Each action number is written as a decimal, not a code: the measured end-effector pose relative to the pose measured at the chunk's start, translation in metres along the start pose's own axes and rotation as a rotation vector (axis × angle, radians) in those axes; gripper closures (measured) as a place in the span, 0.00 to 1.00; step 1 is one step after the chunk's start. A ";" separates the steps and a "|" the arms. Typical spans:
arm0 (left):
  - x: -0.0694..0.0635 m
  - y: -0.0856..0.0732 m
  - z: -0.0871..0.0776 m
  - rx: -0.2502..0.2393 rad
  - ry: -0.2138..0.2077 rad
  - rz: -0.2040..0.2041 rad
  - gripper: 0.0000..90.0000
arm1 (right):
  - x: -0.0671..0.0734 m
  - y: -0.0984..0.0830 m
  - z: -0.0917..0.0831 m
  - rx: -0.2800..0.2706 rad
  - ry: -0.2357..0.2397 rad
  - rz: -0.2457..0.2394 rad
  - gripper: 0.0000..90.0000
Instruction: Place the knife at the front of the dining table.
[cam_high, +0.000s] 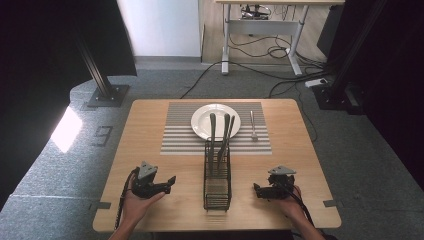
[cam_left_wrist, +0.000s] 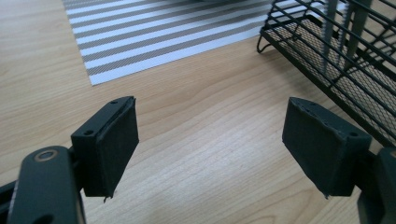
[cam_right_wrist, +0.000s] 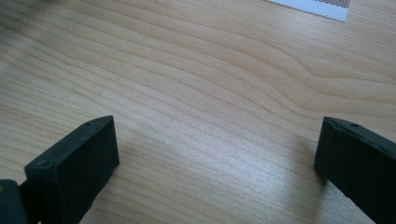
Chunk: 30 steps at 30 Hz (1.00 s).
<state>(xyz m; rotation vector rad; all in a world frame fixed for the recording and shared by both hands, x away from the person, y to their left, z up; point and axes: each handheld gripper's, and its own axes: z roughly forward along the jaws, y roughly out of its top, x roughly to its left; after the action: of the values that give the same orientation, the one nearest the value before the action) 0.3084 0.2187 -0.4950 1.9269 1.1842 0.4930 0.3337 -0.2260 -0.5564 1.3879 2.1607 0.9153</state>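
Observation:
A black wire cutlery basket (cam_high: 217, 180) stands near the front middle of the wooden table, with several pieces of cutlery (cam_high: 220, 137) upright in it. Behind it a white plate (cam_high: 202, 122) lies on a grey striped placemat (cam_high: 180, 135), and a fork (cam_high: 253, 125) lies on the mat to the plate's right. My left gripper (cam_high: 171, 181) rests low over the table left of the basket, jaws wide open with nothing between them (cam_left_wrist: 210, 149). Right of the basket, my right gripper (cam_high: 256, 190) is open too, over bare wood (cam_right_wrist: 217, 158).
The basket's wire wall (cam_left_wrist: 336, 60) lies close to the right of my left gripper. The placemat's corner (cam_left_wrist: 140, 51) is just ahead of it. Beyond the table are black frame posts (cam_high: 100, 70), a desk (cam_high: 262, 30) and floor cables (cam_high: 280, 75).

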 end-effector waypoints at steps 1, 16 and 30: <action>0.000 0.000 0.000 0.000 0.000 0.000 0.20 | 0.000 0.000 0.000 0.000 0.000 0.000 0.00; -0.003 0.018 -0.010 -0.050 -0.039 -0.014 0.24 | 0.005 -0.002 -0.002 0.000 0.008 -0.009 0.00; -0.012 0.060 -0.015 -0.150 -0.070 -0.038 0.29 | 0.006 -0.002 -0.002 0.000 0.009 -0.011 0.00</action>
<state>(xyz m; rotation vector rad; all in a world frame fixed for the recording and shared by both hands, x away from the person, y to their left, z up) 0.3260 0.2002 -0.4373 1.7769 1.1050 0.4764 0.3289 -0.2220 -0.5564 1.3735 2.1724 0.9197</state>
